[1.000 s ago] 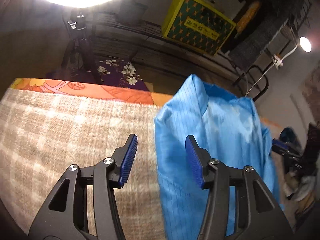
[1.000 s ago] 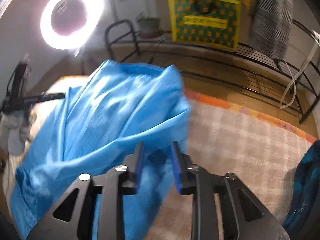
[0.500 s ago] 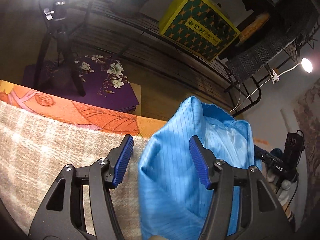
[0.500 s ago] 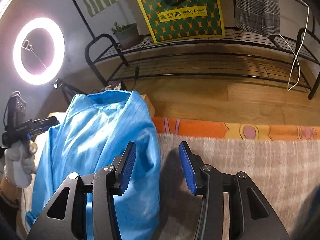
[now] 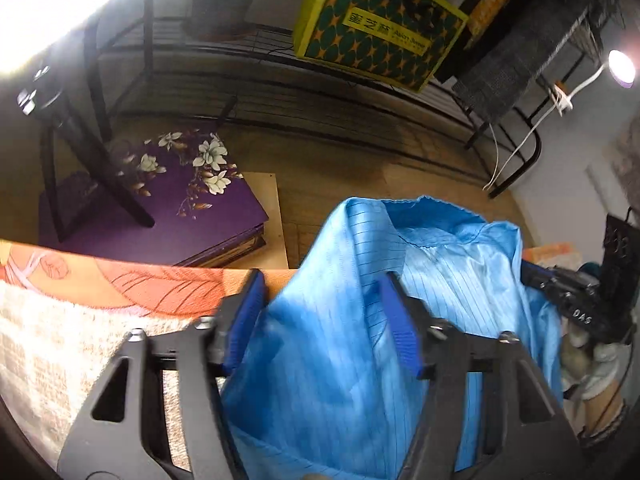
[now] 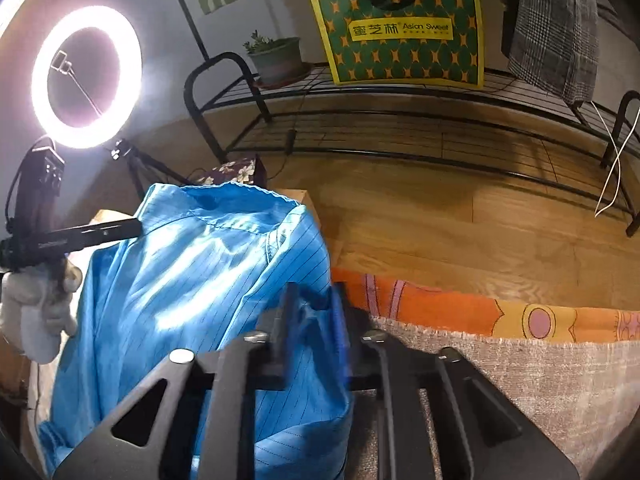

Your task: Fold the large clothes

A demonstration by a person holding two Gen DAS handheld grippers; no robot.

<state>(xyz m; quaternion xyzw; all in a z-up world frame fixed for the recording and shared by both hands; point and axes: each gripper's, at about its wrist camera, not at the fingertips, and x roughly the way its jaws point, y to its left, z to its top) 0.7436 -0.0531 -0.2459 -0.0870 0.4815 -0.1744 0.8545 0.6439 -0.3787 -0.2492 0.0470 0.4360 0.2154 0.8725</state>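
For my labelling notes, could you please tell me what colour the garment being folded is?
The garment is bright blue with thin dark pinstripes, clearest in the right wrist view.

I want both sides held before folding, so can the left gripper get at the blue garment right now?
Probably yes: the blue garment already lies between the open jaws of the left gripper, with nothing in between.

Garment (image 6: 192,292): bright blue with thin dark pinstripes. Gripper fingers (image 5: 244,320): black frames with blue pads. Blanket (image 6: 540,376): beige-grey weave — a pale check pattern shows in the left wrist view. Sheet (image 6: 460,312) at its edge: orange with yellow and pink motifs, plus leaf outlines. Bag (image 6: 400,28) on the rack: yellow border, green field with orange stars. Box (image 5: 168,200) on the floor: purple with white flowers. Rack (image 6: 400,120): black wire. Hanging cloth (image 6: 556,28): grey plaid. Floor (image 6: 460,224) — light brown wood.
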